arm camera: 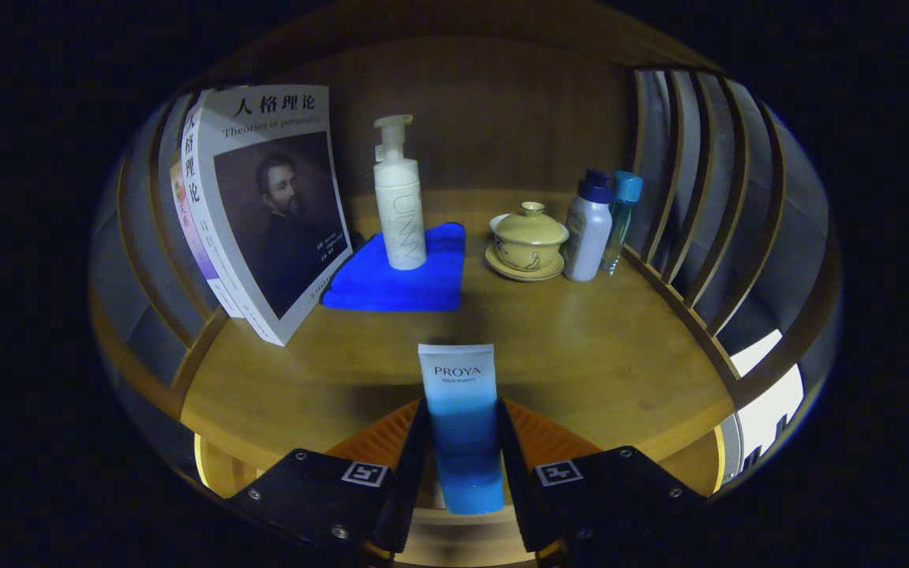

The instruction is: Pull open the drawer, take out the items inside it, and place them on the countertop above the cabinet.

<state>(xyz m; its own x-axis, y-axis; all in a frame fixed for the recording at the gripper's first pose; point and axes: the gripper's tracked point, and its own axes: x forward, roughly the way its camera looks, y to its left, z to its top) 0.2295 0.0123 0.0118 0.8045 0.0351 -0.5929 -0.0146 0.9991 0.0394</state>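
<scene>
A blue and white cosmetic tube [461,418] stands upright between my fingers, its crimped white end pointing up. My gripper [462,442] is shut on the blue cosmetic tube, both fingers pressing its lower blue part. The tube hangs just over the front edge of the wooden countertop [581,355], which spreads out beyond the fingers.
On the countertop stand several books [265,213] leaning at the left, a white pump bottle [399,205] on a folded blue cloth [399,280], a lidded tea bowl on a saucer [528,241], and two small bottles [600,225] at the right. Wooden slatted sides [707,205] flank the shelf.
</scene>
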